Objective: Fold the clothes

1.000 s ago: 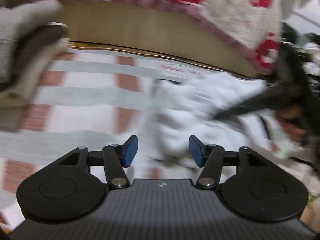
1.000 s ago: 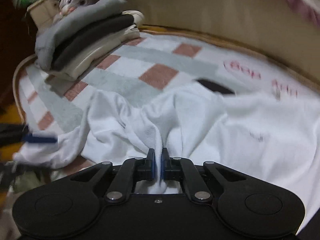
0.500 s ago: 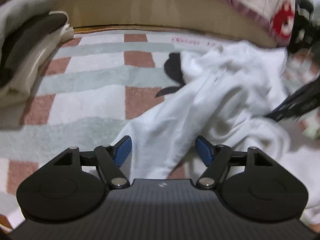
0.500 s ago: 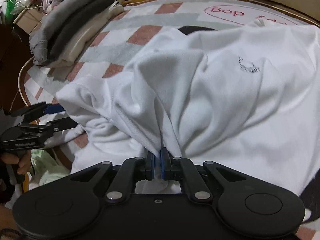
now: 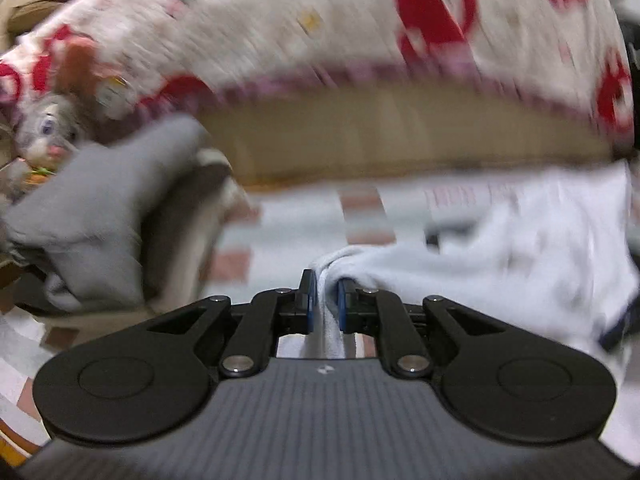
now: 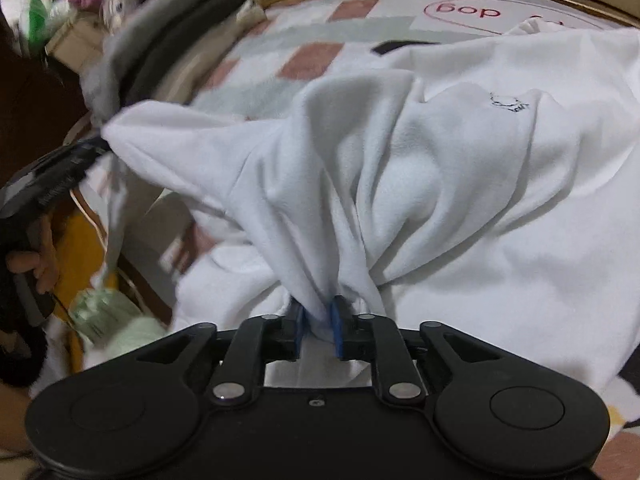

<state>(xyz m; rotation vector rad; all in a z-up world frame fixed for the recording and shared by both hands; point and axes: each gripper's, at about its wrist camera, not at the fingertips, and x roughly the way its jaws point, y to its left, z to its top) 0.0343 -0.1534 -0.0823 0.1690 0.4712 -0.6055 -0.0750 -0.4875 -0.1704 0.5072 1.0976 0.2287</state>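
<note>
A white garment [image 6: 460,184] with a small black chest mark lies rumpled on a checked blanket [image 6: 316,60]. My right gripper [image 6: 318,330] is shut on a bunched fold of it near the front edge. In the left wrist view my left gripper [image 5: 324,304] is shut on another edge of the white garment [image 5: 500,264], which stretches off to the right. The right wrist view shows the left gripper [image 6: 96,145] at far left, pulling a corner of the cloth taut, with a hand [image 6: 34,264] on its handle.
A stack of folded grey, dark and cream clothes [image 5: 104,216] sits at the blanket's left end, also seen as the stack [image 6: 168,36] from the right. A plush toy [image 5: 44,132] lies behind it. A red-and-white patterned cover [image 5: 360,24] hangs over the tan headboard [image 5: 400,144].
My left gripper was open over the garment; it has shut on the cloth's edge and lifted it leftward. My right gripper keeps its hold, and the cloth between them is stretched.
</note>
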